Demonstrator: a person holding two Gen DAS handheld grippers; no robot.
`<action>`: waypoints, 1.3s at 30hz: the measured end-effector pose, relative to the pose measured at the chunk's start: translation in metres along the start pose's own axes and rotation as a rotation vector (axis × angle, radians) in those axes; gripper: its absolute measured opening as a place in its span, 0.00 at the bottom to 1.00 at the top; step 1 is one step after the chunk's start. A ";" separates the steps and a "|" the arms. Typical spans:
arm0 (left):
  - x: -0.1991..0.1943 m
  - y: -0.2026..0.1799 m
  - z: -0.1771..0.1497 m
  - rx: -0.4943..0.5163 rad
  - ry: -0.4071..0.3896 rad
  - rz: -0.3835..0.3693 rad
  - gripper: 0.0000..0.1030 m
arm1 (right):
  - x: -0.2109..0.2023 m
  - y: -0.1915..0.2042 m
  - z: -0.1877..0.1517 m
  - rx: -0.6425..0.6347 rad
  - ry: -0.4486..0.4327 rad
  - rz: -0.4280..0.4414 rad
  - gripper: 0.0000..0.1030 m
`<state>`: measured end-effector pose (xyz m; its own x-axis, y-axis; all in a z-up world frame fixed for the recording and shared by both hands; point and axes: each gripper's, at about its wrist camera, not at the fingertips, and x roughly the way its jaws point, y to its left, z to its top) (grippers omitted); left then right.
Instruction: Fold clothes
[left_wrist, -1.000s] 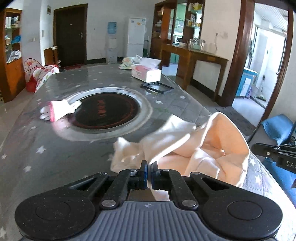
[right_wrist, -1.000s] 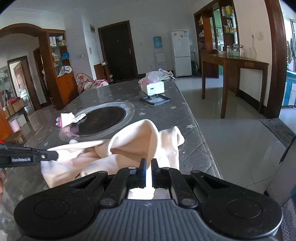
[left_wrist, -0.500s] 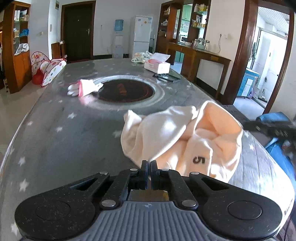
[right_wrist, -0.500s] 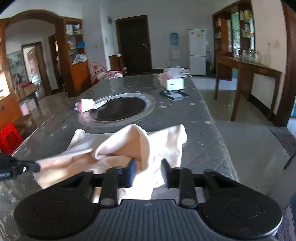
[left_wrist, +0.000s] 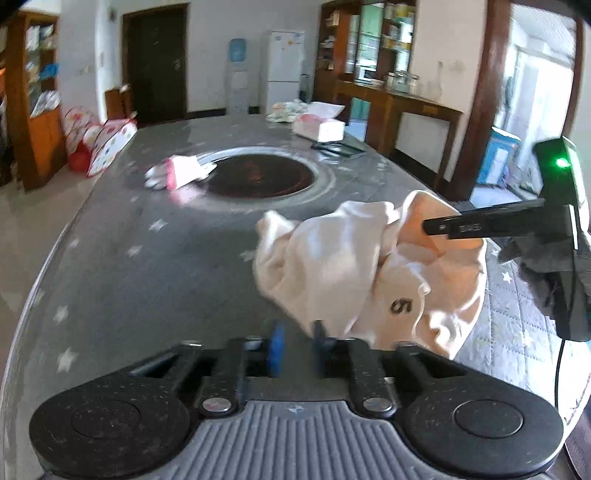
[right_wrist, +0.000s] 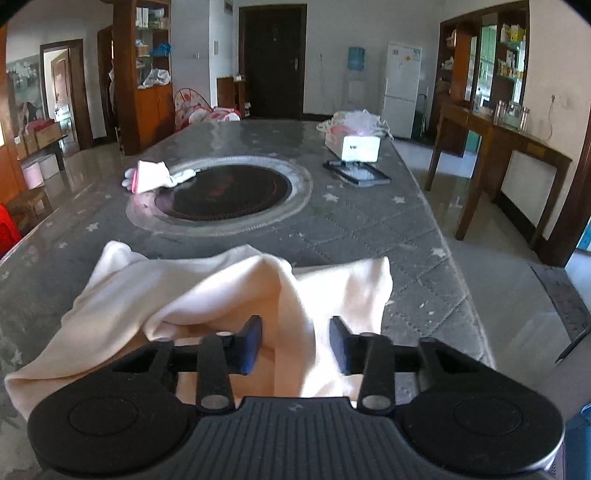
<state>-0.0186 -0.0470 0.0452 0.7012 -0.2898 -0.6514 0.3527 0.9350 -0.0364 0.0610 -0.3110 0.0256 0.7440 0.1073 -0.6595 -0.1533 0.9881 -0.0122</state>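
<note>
Both grippers stand with their jaws apart over a crumpled peach garment (left_wrist: 354, 266) marked "5", which lies bunched on the near end of the grey star-patterned table (left_wrist: 147, 266). A raised fold of the cloth stands between the blue pads of the right gripper (right_wrist: 295, 341), unclamped. Nothing lies between the narrower-set pads of the left gripper (left_wrist: 297, 345), just beside the cloth's near edge.

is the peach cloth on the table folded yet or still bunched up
Bunched up, not folded: the peach cloth lies in a loose, rumpled heap with uneven creases on the table.
</note>
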 end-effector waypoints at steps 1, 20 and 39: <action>0.007 -0.004 0.003 0.012 0.005 -0.004 0.47 | 0.001 -0.001 -0.001 0.002 0.000 0.000 0.15; 0.007 0.001 -0.011 0.037 0.036 -0.067 0.09 | -0.108 -0.012 -0.018 -0.032 -0.192 0.019 0.02; -0.064 0.026 -0.072 0.032 0.133 -0.136 0.22 | -0.172 0.009 -0.102 -0.282 0.100 0.259 0.18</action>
<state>-0.0994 0.0106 0.0313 0.5580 -0.3816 -0.7369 0.4597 0.8814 -0.1084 -0.1346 -0.3317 0.0623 0.5924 0.3239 -0.7377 -0.5105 0.8593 -0.0327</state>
